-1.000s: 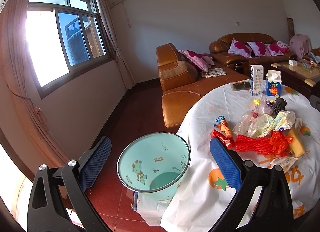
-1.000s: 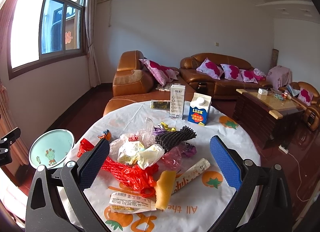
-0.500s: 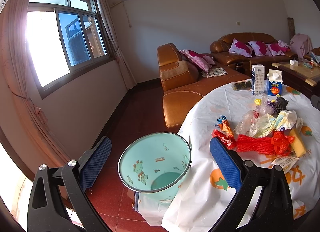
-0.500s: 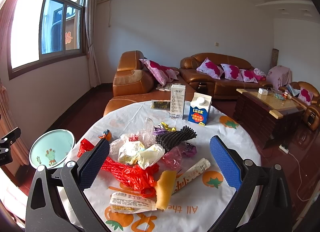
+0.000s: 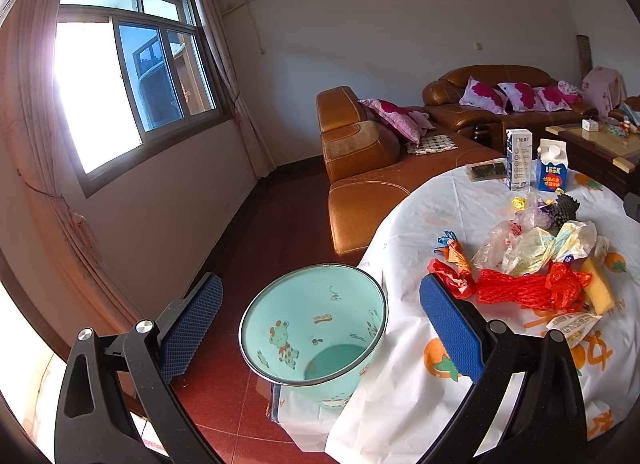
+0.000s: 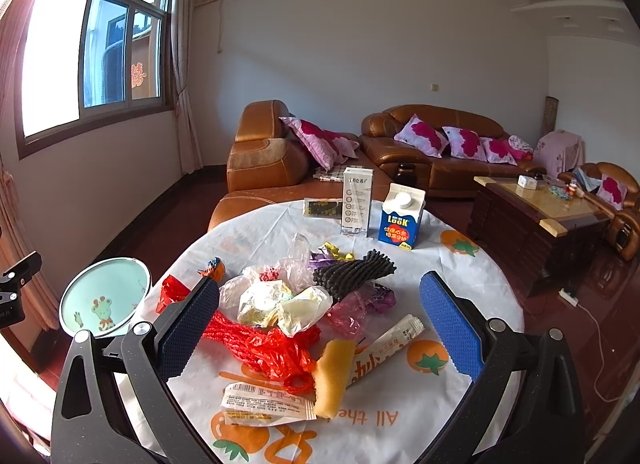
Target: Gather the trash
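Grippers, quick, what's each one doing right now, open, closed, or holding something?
Left gripper: open, holding nothing, above the bin.
Right gripper: open, holding nothing, over the trash pile on the table.

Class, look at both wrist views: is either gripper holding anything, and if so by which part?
Nothing is held. The left gripper is open above the bin; the right gripper is open over the trash pile.

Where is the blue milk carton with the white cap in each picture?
Left wrist view: the blue milk carton with the white cap stands upright at the far right, near the far edge of the round table with the white orange-printed cloth.
Right wrist view: the carton stands upright just right of centre, beyond the trash pile.
Shared landmark: the tall white box stands beside it, on its left in both views.
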Tool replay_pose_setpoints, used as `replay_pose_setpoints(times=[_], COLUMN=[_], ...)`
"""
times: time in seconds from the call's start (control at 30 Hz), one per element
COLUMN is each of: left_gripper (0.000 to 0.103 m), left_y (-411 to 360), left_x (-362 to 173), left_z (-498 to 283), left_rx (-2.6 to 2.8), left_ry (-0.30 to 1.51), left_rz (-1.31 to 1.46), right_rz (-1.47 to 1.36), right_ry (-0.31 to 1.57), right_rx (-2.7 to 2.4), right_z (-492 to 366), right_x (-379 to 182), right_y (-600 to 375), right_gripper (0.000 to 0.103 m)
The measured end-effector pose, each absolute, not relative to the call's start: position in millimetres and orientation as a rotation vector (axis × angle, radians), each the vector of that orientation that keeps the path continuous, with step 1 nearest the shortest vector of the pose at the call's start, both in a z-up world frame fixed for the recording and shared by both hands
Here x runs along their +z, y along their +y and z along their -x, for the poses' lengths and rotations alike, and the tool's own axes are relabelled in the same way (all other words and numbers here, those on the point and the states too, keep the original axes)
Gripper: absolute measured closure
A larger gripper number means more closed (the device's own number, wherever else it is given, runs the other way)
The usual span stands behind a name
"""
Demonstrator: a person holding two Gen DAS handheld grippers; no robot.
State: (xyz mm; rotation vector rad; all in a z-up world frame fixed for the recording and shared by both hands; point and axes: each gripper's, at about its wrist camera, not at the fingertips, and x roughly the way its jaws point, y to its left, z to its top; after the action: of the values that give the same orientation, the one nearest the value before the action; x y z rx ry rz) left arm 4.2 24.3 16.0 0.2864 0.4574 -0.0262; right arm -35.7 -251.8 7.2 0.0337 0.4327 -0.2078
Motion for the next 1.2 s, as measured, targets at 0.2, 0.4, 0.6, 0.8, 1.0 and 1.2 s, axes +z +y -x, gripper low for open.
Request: replay_pose_setpoints(times=[0.2, 0.4, 0.6, 0.8, 1.0, 1.2], left_gripper=[0.006, 0.006, 0.006, 0.006, 0.006, 0.006], left_y=[22, 26, 25, 13, -17, -51], left_x=[15, 14, 13, -1, -24, -51], left_z=[-4, -7, -6, -16, -28, -60], left_rx=[-0.027, -0.025, -0.02, -0.034, -0.082, -0.102], left_ry=[0.457, 0.458, 0.467, 0.5, 0.526, 0.574], left_rz=[-0.288, -0.29, -0.292, -0.299, -0.348, -0.357], right_rz=[-0.034, -0.034, -0.038, -0.043, -0.033, -0.054], right_ry=[0.433, 0.433, 0.439, 0.453, 0.495, 0.535], right_rx=[-0.207, -0.208, -0.208, -0.243, -0.317, -0.377], right_z=[36, 36, 33, 26, 23, 22], right_x=[7, 7, 4, -11, -40, -68], right_y=[-252, -252, -251, -268, -301, -334], right_gripper=[0.004, 0.005, 0.005, 0.005, 0.005, 0.005])
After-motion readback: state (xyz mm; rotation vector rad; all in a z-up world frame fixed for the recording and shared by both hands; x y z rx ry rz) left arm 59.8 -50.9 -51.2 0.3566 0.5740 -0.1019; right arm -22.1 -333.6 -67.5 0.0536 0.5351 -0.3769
